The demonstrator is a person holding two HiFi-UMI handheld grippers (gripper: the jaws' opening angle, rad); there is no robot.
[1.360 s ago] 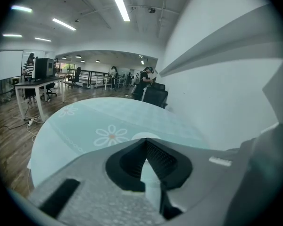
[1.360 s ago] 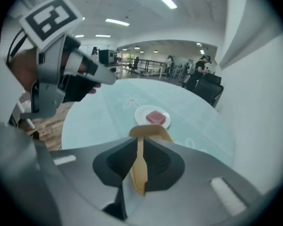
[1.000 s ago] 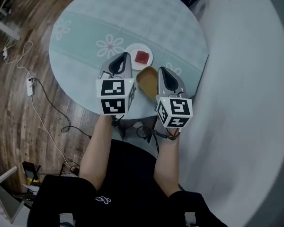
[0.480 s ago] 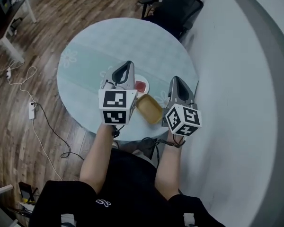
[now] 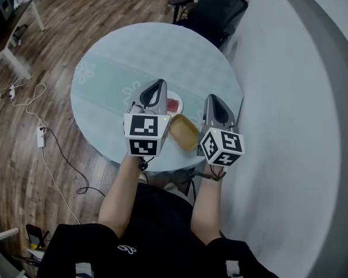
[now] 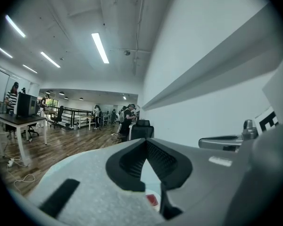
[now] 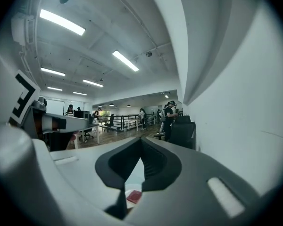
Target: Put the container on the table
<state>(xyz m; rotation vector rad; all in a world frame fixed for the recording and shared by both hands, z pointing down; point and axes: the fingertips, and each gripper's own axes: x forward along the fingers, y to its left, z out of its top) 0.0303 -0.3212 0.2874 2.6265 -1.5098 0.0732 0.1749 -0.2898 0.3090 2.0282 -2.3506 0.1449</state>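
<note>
The left claw (image 5: 158, 86) and right claw (image 5: 215, 99) were held pressed together, empty, above the table (image 5: 133, 57). The container (image 5: 183, 131) was seen between them, beside a plate (image 5: 177, 97).

A dark wood-plank floor (image 5: 40, 51) with a trailing white cable (image 5: 55, 155) surrounds a round pale-green cloth-covered table (image 5: 180, 51), a black office chair (image 5: 217, 7) just beyond it, beside a plain grey-white wall (image 5: 301, 97), under long white ceiling strip lights (image 6: 99, 47).

Tan oval container (image 5: 184, 132) on table (image 5: 133, 57)

container (image 5: 184, 132) on table (image 5: 151, 57), just beside plate (image 5: 179, 99).
</note>
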